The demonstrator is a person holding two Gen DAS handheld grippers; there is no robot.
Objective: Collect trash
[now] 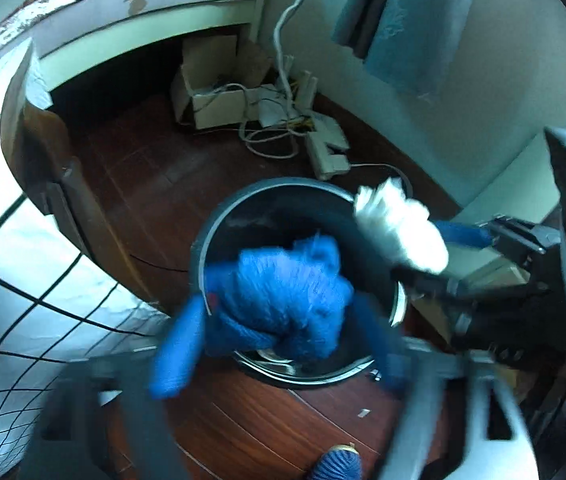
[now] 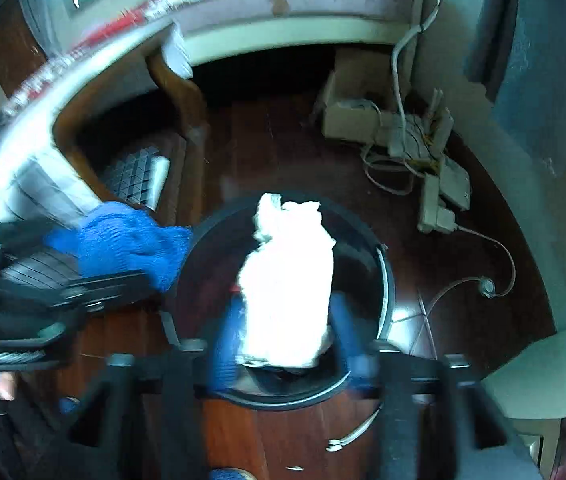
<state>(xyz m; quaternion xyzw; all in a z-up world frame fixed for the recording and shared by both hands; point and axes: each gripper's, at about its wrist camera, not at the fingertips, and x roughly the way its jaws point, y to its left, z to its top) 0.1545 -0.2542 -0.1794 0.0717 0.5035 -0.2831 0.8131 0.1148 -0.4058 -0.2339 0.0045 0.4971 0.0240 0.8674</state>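
A round black trash bin stands on the dark wooden floor. In the left wrist view a crumpled blue knit cloth hangs over the bin's mouth, between the wide-spread blue fingers of my left gripper, which is open. In the right wrist view a crumpled white paper wad sits over the bin, between the parted fingers of my right gripper, also open. Both fingers and wads are motion-blurred. The white wad also shows at the bin's right rim, and the blue cloth at its left rim.
Power strips with tangled white cables and a cardboard box lie behind the bin by the wall. A bed frame curves round the back and left. A white cabinet stands at the right. A blue shoe tip is in front.
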